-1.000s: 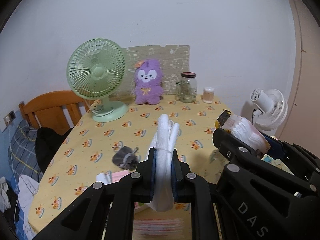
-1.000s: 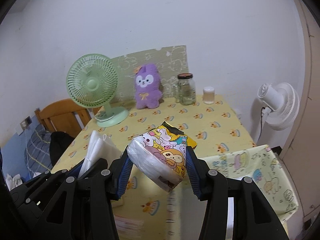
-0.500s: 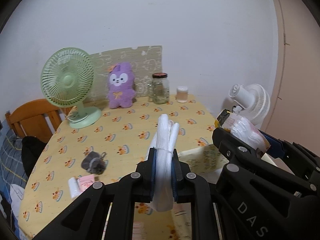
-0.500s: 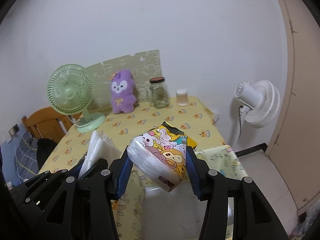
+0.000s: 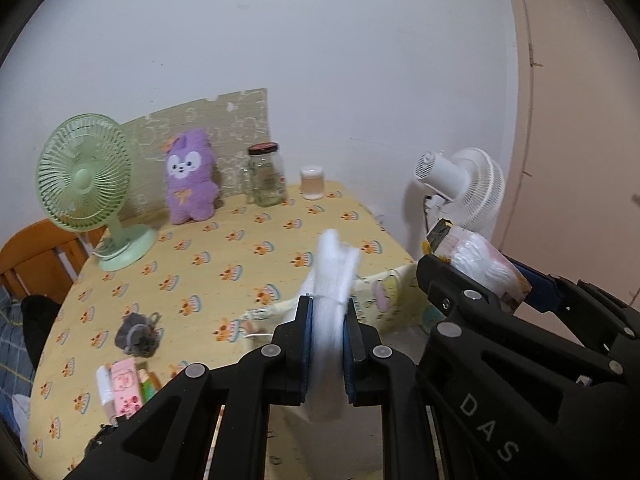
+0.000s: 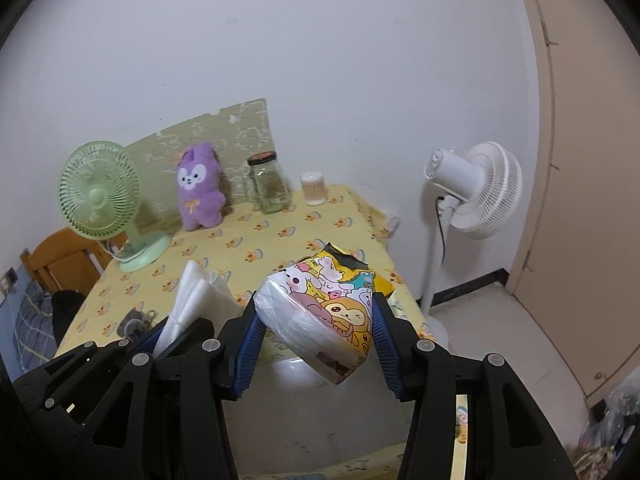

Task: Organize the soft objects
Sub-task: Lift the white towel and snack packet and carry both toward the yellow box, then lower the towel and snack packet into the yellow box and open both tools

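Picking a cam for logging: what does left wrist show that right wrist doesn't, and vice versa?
Left wrist only: pink packet at the near table edge, and the left gripper shut on a white plastic bundle.
Right wrist only: the white fan's pole down to the floor, and the cartoon tissue pack gripped by the right gripper.
Both: green fan, purple plush, glass jar, yellow tablecloth.

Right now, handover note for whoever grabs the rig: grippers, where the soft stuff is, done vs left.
Left gripper: shut on the white plastic bags, held in the air.
Right gripper: shut on the cartoon tissue pack, held beyond the table's near edge.
On the table: grey soft item, pink packet, purple plush.
Done: both items picked up. Left: place both; their destination isn't visible.
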The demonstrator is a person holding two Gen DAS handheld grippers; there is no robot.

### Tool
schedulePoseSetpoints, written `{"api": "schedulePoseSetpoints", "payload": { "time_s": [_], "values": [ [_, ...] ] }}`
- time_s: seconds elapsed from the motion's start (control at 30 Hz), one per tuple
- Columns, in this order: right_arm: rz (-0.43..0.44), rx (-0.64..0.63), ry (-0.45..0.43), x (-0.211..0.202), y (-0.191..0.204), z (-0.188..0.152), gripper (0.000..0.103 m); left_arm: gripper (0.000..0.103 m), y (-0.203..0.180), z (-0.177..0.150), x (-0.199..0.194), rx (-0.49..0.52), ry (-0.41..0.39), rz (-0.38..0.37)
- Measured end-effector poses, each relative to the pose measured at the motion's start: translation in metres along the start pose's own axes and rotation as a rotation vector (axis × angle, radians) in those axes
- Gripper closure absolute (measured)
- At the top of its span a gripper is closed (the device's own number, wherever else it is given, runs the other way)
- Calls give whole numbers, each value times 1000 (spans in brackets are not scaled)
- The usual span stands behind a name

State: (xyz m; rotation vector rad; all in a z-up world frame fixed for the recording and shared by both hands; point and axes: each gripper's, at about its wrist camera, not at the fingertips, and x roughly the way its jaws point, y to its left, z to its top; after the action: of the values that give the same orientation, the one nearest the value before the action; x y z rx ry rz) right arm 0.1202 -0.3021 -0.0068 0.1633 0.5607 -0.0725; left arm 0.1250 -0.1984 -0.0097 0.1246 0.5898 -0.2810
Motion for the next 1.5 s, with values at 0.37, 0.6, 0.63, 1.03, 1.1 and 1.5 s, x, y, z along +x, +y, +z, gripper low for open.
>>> {"api": "schedulePoseSetpoints", "payload": {
  "time_s": [0.37,0.6,0.63,1.03,1.1,1.5],
  "values": [
    [-31,50,41,19,-23,-12,48,91,-17,-7,25,18,74,-53],
    [-36,53,76,33,-23,-18,48,64,-14,-13,39,8,114,-52],
    [-35,52,81,35,-22,-19,48,63,-13,-14,41,7,121,-48],
    [-22,71,112,43,-14,-19,29,24,-6,-13,41,9,119,-71],
    [-24,69,100,40,-13,-20,21,18,-5,-14,38,12,106,-66],
    [-38,51,57,19,-2,-18,10,9,0,-16,14,21,61,-46]
  ]
}}
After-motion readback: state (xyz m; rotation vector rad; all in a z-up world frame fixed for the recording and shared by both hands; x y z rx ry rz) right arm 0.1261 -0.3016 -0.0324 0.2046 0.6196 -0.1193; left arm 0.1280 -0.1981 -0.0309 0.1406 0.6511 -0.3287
